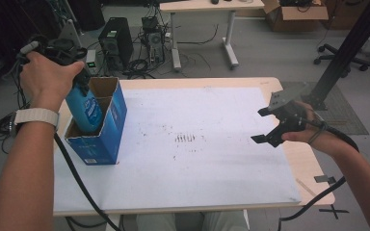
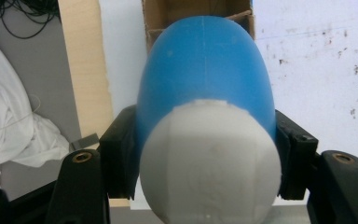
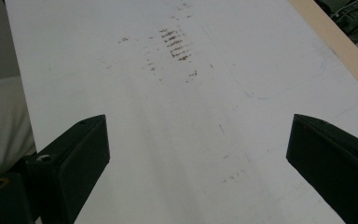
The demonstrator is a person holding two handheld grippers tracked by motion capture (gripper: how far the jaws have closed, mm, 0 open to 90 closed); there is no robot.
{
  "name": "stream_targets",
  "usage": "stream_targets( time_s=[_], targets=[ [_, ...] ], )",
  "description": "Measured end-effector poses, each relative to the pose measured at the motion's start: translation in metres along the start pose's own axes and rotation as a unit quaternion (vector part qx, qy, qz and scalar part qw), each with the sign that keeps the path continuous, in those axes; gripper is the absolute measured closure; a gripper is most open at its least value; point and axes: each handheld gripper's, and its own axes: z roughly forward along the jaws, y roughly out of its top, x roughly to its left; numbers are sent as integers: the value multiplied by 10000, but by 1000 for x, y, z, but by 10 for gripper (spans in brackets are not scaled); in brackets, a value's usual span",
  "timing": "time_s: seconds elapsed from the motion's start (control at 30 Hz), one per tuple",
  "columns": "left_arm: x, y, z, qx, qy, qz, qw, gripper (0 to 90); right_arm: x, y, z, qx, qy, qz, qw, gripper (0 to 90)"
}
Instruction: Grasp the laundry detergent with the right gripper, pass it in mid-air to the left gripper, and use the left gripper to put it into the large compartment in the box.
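The blue bottle point(image 1: 85, 111) is being clamped near its white cap by the left gripper point(image 2: 205, 154) for lowering into the open box point(image 1: 107, 126), while the right gripper point(image 1: 265, 126) is being held apart and empty.

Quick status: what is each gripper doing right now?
Left gripper: shut on the blue plastic bottle with a white cap, partly inside the blue cardboard box.
Right gripper: open, holding nothing.
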Motion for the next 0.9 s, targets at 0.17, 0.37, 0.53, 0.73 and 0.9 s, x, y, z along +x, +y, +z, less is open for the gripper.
stream_targets(
  time_s=[0.17, 0.37, 0.53, 0.73, 0.9],
  targets=[
    [1, -1, 13, 19, -41, 2, 10000, 381, 0, -2, -1, 17, -15, 16, 10000, 58],
    [1, -2, 32, 45, -54, 18, 10000, 381, 0, -5, 0, 59, -14, 46, 10000, 58],
    [0, -3, 45, 13, -78, 2, 10000, 380, 1, -4, 0, 85, -11, 46, 10000, 58],
    [-1, -6, 61, -27, -97, -20, 9999, 380, 0, -5, 1, 110, -11, 52, 9999, 58],
    [-2, -8, 75, -24, -102, -36, 9999, 380, 0, -6, 1, 111, -8, 68, 9999, 58]
  ],
)
